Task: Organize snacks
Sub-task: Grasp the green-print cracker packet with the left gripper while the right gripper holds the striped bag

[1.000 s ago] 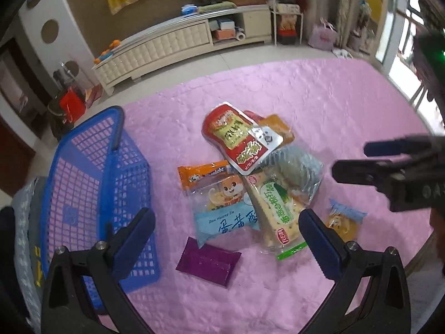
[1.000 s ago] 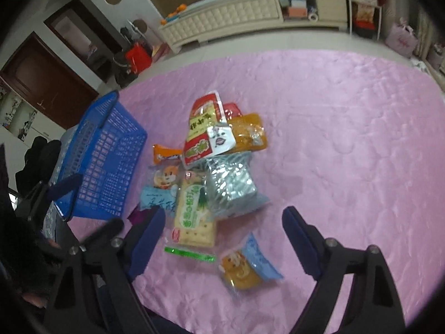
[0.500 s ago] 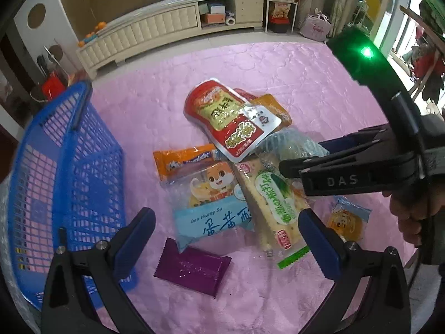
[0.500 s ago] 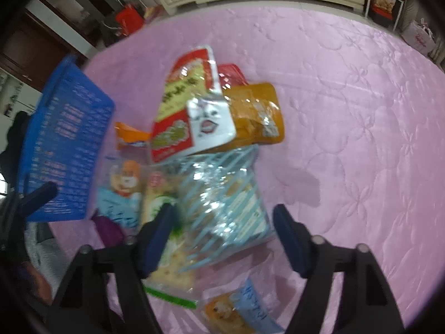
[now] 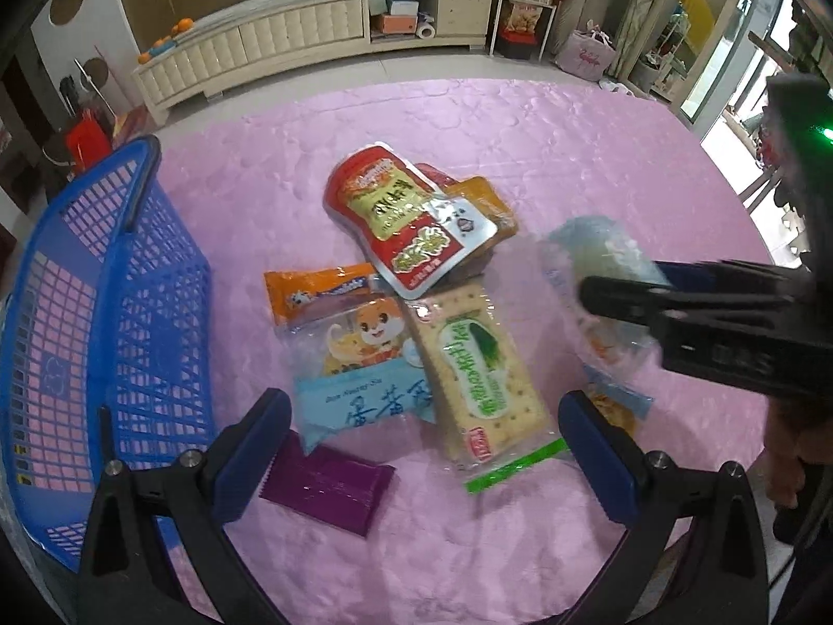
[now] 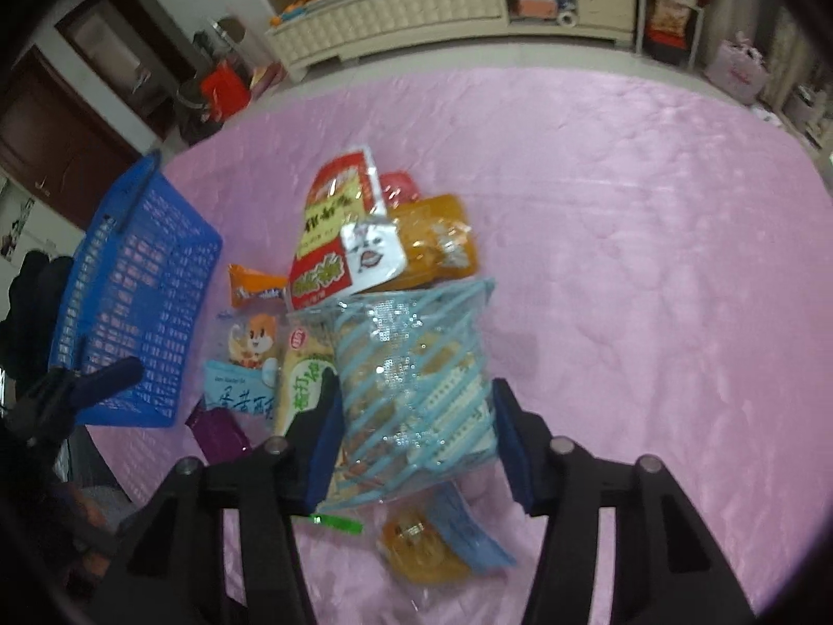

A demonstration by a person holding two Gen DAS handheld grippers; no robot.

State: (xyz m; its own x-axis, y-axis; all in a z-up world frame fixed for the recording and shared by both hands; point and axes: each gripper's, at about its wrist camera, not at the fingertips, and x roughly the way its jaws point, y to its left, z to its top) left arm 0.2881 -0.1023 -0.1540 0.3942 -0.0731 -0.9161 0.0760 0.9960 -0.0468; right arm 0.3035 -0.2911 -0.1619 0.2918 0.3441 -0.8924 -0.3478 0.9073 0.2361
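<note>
Striped packet caught between the right gripper's pads

Snacks lie in a loose pile on the pink quilted cloth [image 5: 572,156], with the blue basket [image 5: 104,312] at the left edge of the cloth. The right gripper [image 6: 416,432] has just been closing, and the clear blue-striped packet [image 6: 411,380] sits between its two blue pads, which press on the packet's left and right sides; the packet's far end reaches toward the red pouch [image 6: 333,239]. In the left wrist view this packet [image 5: 598,260] appears blurred at the right of the pile, beside the right gripper's black fingers [image 5: 677,302].

The left gripper [image 5: 421,442] hangs with its jaws wide and nothing between them, above the near side of the pile. Beneath its span lie the cracker packet [image 5: 479,370] with a green label, the pale blue sachet [image 5: 364,401] and the purple wrapper [image 5: 328,484]. An orange bar [image 5: 317,297] lies just beyond, near the basket. A small yellow-and-blue snack [image 6: 432,541] rests on the cloth just near of the held packet.
</note>
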